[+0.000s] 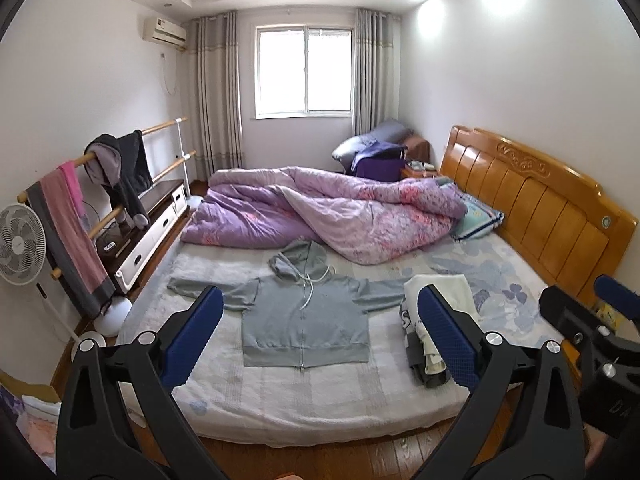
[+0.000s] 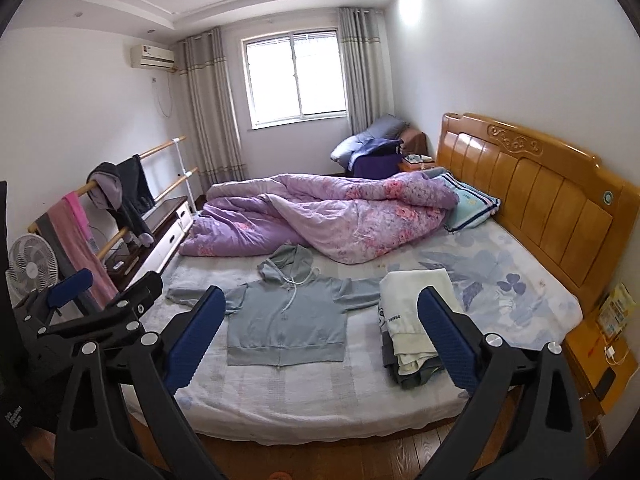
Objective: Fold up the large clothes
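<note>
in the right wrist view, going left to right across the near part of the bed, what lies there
grey hoodie spread flat, sleeves out → stack of folded clothes → bare patch of flowered sheet → wooden headboard

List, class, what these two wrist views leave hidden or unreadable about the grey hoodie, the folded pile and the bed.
- Grey hoodie: its left sleeve is partly hidden in both views by a blue gripper pad.
- Folded pile: lower garments covered by the cream top piece; the print is too small to read.
- Bed: near corners are blocked by the open jaws in both views.
- Pillow: half buried under the purple quilt.
</note>
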`<action>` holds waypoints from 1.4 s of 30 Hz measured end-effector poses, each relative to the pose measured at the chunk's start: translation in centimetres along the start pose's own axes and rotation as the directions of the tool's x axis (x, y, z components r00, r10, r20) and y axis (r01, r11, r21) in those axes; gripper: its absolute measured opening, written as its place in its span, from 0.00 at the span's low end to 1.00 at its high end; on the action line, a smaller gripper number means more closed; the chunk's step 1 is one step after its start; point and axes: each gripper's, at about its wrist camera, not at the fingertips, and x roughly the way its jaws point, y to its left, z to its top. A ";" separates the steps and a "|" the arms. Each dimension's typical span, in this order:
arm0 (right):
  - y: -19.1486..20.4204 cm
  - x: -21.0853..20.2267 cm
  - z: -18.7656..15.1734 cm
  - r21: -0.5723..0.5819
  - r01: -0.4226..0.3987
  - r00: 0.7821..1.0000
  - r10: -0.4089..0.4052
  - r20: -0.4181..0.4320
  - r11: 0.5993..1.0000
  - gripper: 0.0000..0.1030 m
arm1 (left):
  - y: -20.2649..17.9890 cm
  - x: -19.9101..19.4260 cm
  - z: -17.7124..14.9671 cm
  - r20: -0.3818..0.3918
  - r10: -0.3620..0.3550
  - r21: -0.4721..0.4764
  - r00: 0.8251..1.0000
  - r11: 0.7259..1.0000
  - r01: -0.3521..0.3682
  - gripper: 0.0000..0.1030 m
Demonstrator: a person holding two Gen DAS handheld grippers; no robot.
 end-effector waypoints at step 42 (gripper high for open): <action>0.2 -1.7 1.9 -0.056 -0.002 1.000 0.003 0.025 0.998 0.91 | 1.8 -4.0 3.0 0.076 0.014 -0.001 0.997 1.000 -0.014 0.95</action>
